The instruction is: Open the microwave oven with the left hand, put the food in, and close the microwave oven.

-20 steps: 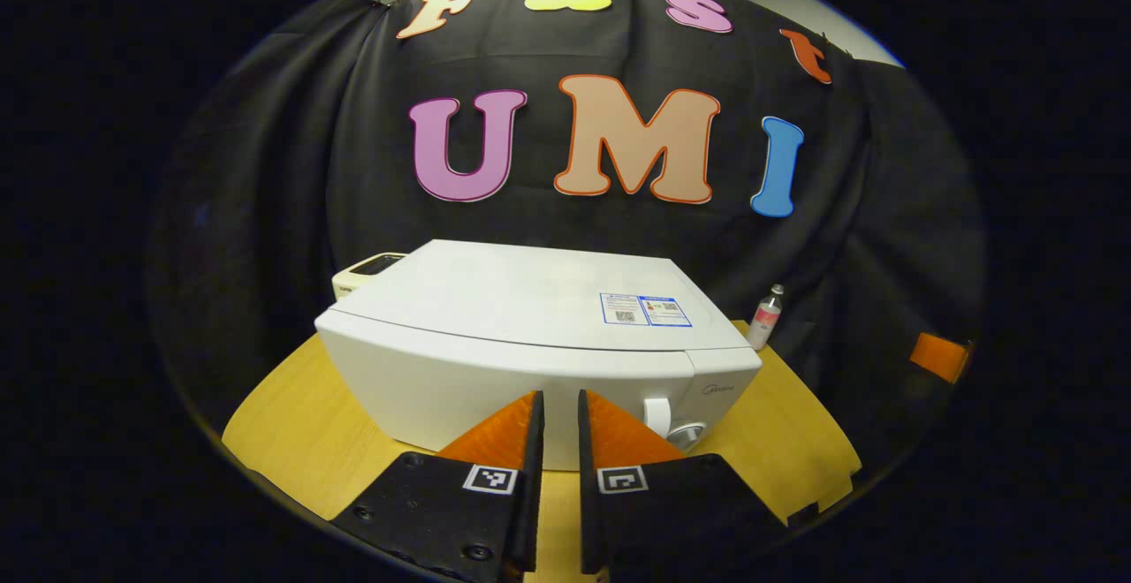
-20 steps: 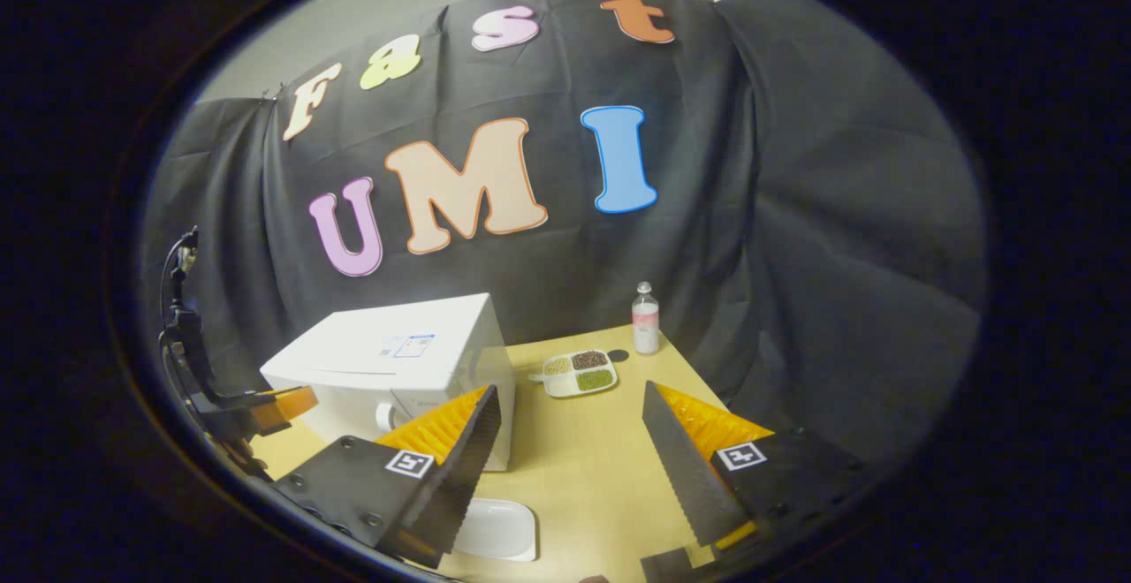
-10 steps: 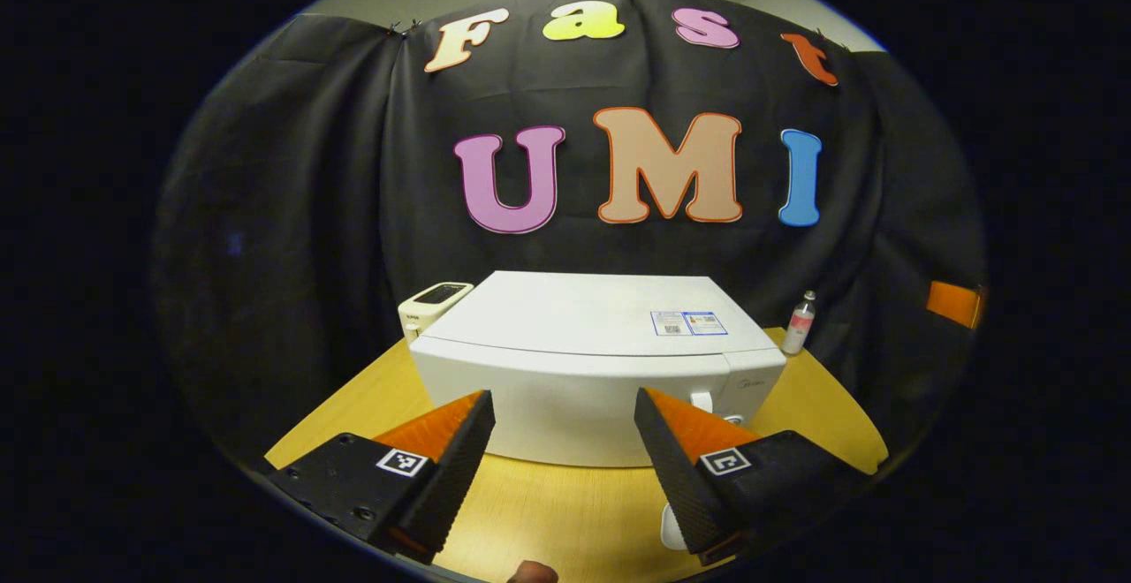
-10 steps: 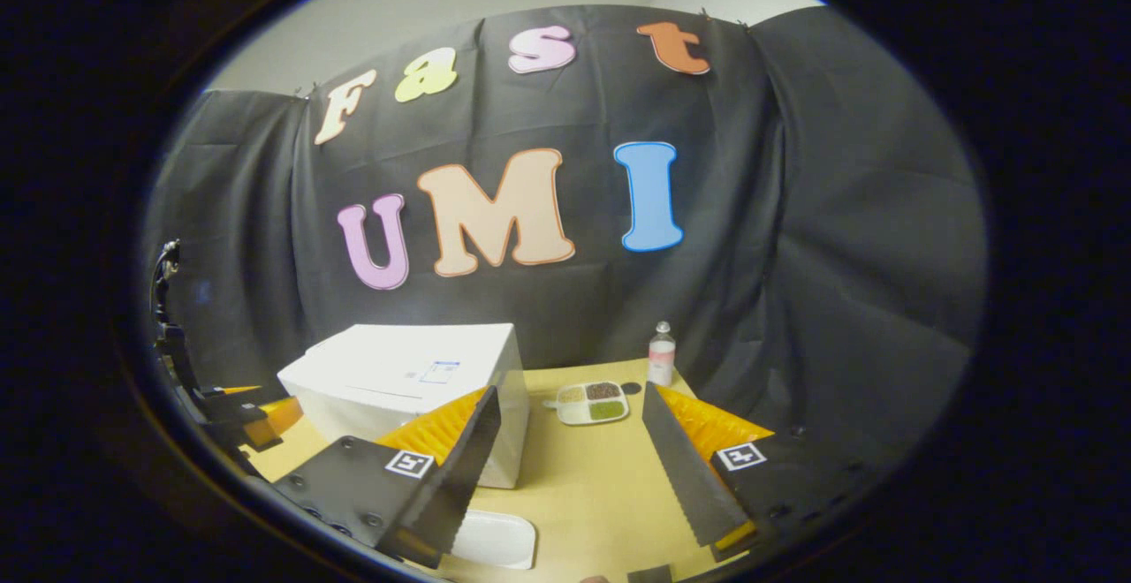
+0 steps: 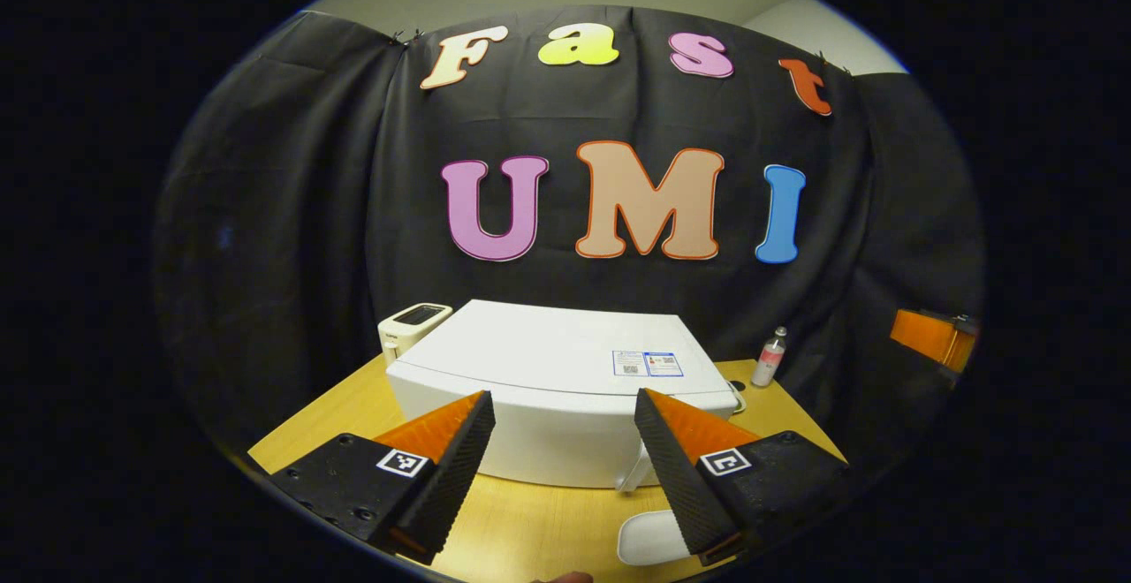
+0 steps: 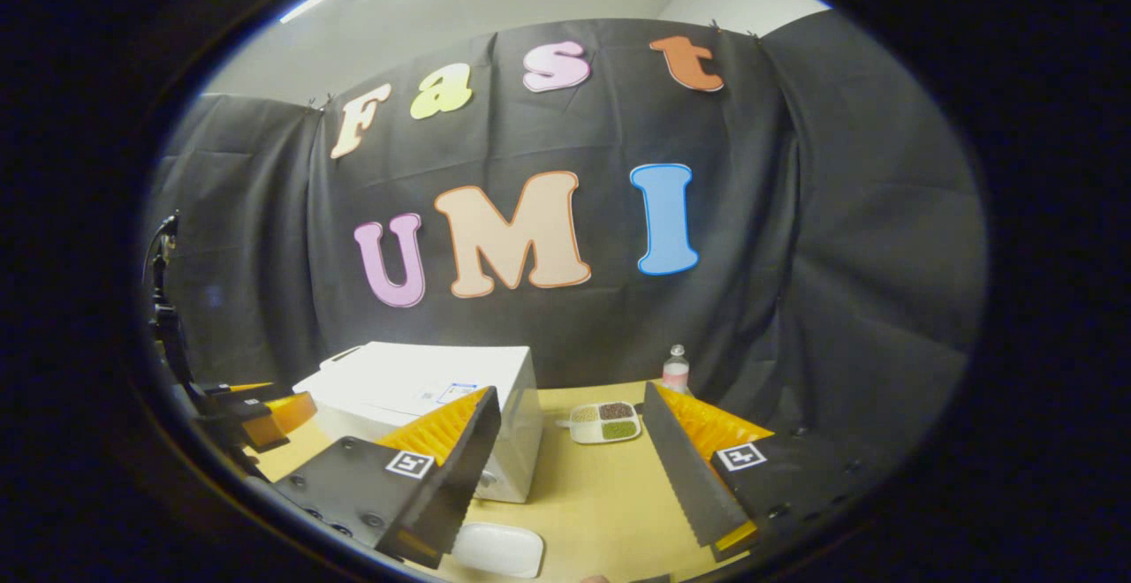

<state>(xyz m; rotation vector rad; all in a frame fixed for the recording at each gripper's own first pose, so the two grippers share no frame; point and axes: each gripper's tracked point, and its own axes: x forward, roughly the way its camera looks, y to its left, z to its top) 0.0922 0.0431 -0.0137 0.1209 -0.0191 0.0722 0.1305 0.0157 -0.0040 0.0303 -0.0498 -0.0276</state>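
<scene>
A pale wooden table (image 5: pixel 548 530) stood before the booth's black cloth wall (image 5: pixel 265 212), with a strip of plain light wall above the cloth. On the table sat the white microwave oven (image 5: pixel 548 380), its door shut and facing me, a label on its top. Behind its far left corner stood a small cream device (image 5: pixel 411 322), and off to the right, near the cloth, a small clear bottle (image 5: pixel 770 358). In the right gripper view the food tray (image 6: pixel 604 421), a white dish with compartments of dark, pale and green food, lay on the table to the right of the oven, near the bottle. A flat white dish (image 6: pixel 497 550) lay on the near table in front of the oven. My left gripper (image 5: pixel 565 464) hung short of the oven door, fingers spread wide apart with nothing between them and touching nothing. My right gripper (image 6: pixel 573 468) was likewise wide apart and empty above the table, with the food tray lying farther off beyond its fingertips.
</scene>
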